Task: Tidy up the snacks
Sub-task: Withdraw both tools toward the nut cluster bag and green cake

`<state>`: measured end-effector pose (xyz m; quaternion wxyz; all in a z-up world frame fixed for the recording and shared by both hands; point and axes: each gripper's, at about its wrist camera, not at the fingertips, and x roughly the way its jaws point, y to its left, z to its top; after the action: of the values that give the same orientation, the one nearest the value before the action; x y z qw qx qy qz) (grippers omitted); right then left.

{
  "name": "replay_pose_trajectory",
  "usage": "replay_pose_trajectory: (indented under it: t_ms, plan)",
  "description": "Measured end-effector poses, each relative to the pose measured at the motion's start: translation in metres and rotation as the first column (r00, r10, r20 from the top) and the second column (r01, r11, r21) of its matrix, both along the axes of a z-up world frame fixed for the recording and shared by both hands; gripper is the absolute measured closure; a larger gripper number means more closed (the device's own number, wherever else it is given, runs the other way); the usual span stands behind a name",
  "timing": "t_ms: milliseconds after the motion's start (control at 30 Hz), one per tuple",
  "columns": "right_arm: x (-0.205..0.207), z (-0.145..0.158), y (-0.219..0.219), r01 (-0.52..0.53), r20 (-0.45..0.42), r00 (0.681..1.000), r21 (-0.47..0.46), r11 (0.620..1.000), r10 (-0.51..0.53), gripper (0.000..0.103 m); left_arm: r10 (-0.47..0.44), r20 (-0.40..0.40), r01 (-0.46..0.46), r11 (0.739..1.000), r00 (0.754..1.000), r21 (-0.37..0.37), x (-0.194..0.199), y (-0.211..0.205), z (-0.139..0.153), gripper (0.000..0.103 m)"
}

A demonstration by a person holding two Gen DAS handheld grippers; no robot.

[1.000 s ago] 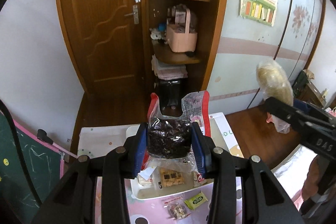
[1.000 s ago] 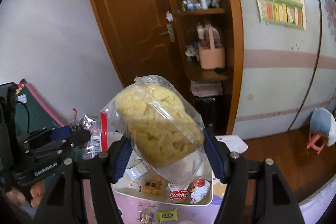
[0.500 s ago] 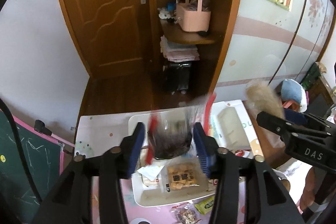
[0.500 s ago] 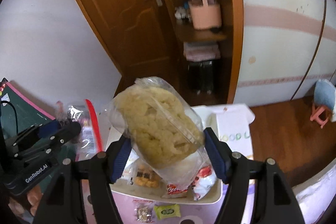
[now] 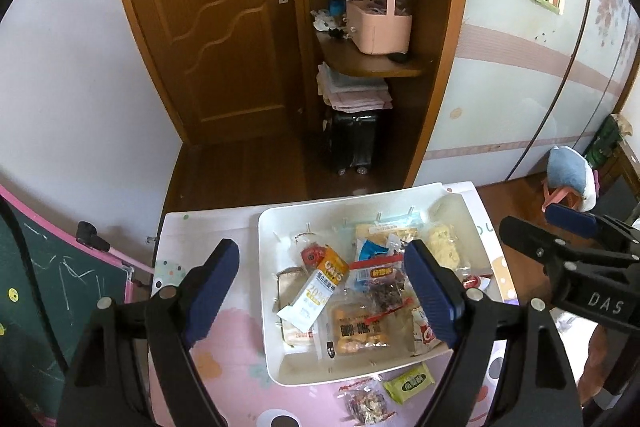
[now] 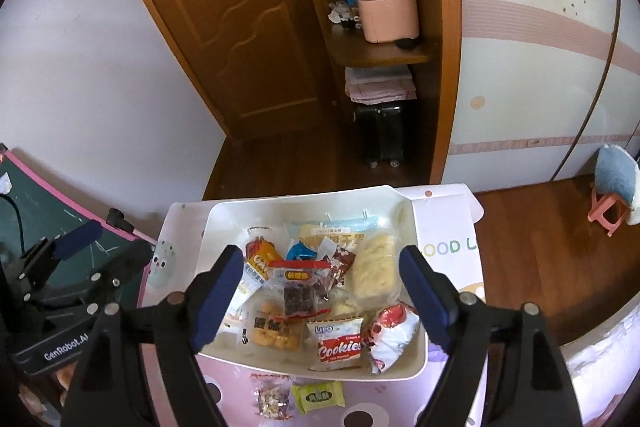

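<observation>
A white tray (image 5: 340, 211) (image 6: 304, 203) on the table holds several snack packets. Among them lie a clear red-edged bag of dark dried fruit (image 5: 384, 291) (image 6: 300, 291) and a clear bag of pale yellow puffed snack (image 5: 444, 247) (image 6: 376, 267). My left gripper (image 5: 322, 255) hovers above the tray, its jaws opening, with nothing between the blue pads. My right gripper (image 6: 322, 259) hangs over the same tray, its jaws also opening and empty. Each gripper shows in the other's view, the right gripper (image 5: 560, 227) and the left gripper (image 6: 80, 239).
A small nut packet (image 5: 366, 403) (image 6: 274, 399) and a green packet (image 5: 408, 379) (image 6: 318, 395) lie on the pink patterned table in front of the tray. A chalkboard (image 5: 48, 287) stands left. Beyond are a wooden door (image 5: 224, 27), shelves and a stool (image 6: 612, 195).
Both grippers came down toward the tray and opened. The dark fruit bag left the left jaws and the yellow snack bag left the right jaws; both now lie in the tray.
</observation>
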<state>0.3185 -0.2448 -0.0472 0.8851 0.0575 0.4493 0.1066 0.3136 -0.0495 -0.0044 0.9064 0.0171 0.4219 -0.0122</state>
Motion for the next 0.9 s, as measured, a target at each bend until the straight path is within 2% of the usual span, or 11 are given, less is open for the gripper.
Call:
replay_pose_trajectory:
  t_ms: [200, 400, 500, 700, 900]
  plan:
    - [-0.017, 0.009, 0.007, -0.005, 0.025, 1.0, -0.021, 1.0, 0.005, 0.022, -0.004, 0.02, 0.004, 1.0, 1.0, -0.012, -0.018, 0.003, 0.01, 0.019]
    - [-0.051, 0.014, 0.008, -0.026, 0.07, 0.997, -0.012, 1.0, 0.027, 0.022, -0.007, 0.053, 0.009, 0.999, 0.999, -0.04, -0.053, 0.007, 0.017, 0.019]
    - [-0.072, 0.01, 0.01, -0.041, 0.093, 0.995, -0.033, 0.999, 0.044, 0.022, -0.005, 0.07, 0.009, 0.998, 0.998, -0.056, -0.074, 0.009, 0.012, 0.015]
    - [-0.112, -0.02, 0.015, -0.069, 0.109, 0.991, -0.104, 0.992, 0.081, 0.022, 0.021, 0.042, -0.017, 0.996, 0.999, -0.092, -0.115, 0.016, -0.025, 0.014]
    - [-0.142, -0.075, 0.022, -0.059, 0.097, 0.992, -0.216, 0.975, 0.081, 0.022, 0.066, -0.033, -0.07, 0.988, 0.997, -0.14, -0.14, 0.016, -0.088, 0.014]
